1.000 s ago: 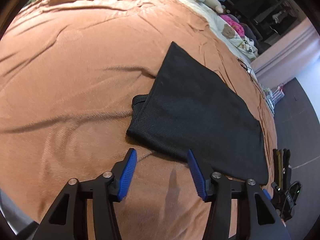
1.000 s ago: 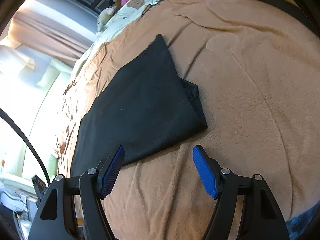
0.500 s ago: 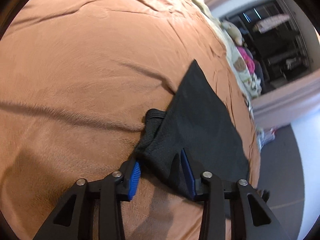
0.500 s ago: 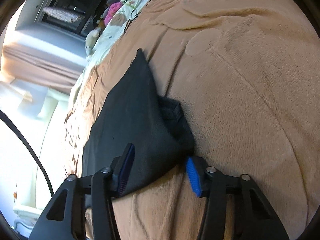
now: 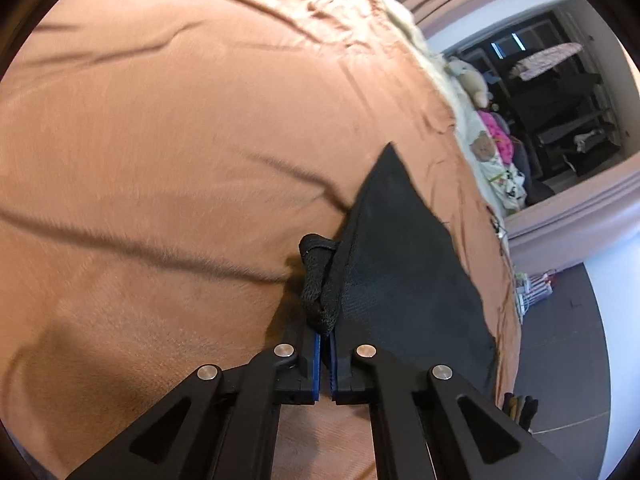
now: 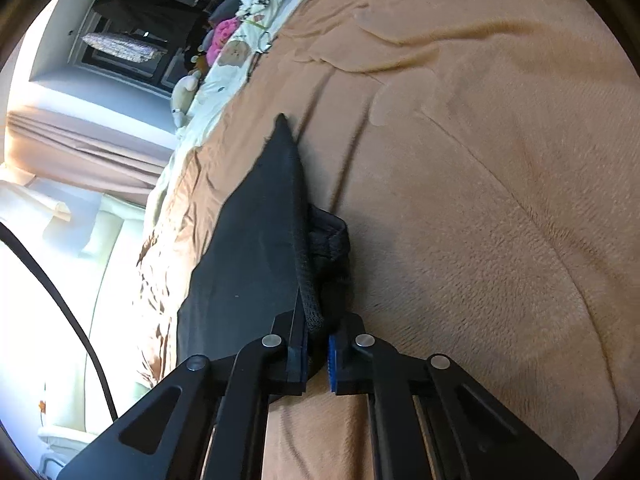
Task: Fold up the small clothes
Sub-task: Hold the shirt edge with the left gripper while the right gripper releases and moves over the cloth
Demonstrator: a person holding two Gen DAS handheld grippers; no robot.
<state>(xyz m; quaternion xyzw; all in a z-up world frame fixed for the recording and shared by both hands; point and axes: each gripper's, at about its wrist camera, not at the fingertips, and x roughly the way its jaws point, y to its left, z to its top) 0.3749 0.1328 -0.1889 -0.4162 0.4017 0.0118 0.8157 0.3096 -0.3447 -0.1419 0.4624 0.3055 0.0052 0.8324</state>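
Note:
A folded black garment (image 5: 400, 272) lies on a brown blanket (image 5: 160, 140), with a bunched waistband sticking out at its near edge. My left gripper (image 5: 325, 338) is shut on the garment's near corner, its blue pads pinching the black mesh. In the right wrist view the same black garment (image 6: 256, 240) rises from the blanket (image 6: 500, 200) into my right gripper (image 6: 318, 340). That gripper is shut on the other near corner, with fabric squeezed between the pads.
Stuffed toys (image 5: 470, 76) and patterned bedding (image 5: 496, 168) lie at the bed's far end. Curtains (image 6: 80, 148) and a dark wardrobe (image 6: 152, 12) stand beyond. A black cable (image 6: 60, 300) crosses the right wrist view's left side. Grey floor (image 5: 568, 360) runs beside the bed.
Both grippers moved forward onto the garment's near edge and went from wide open to shut on its corners. The pinched fabric now bunches up off the blanket.

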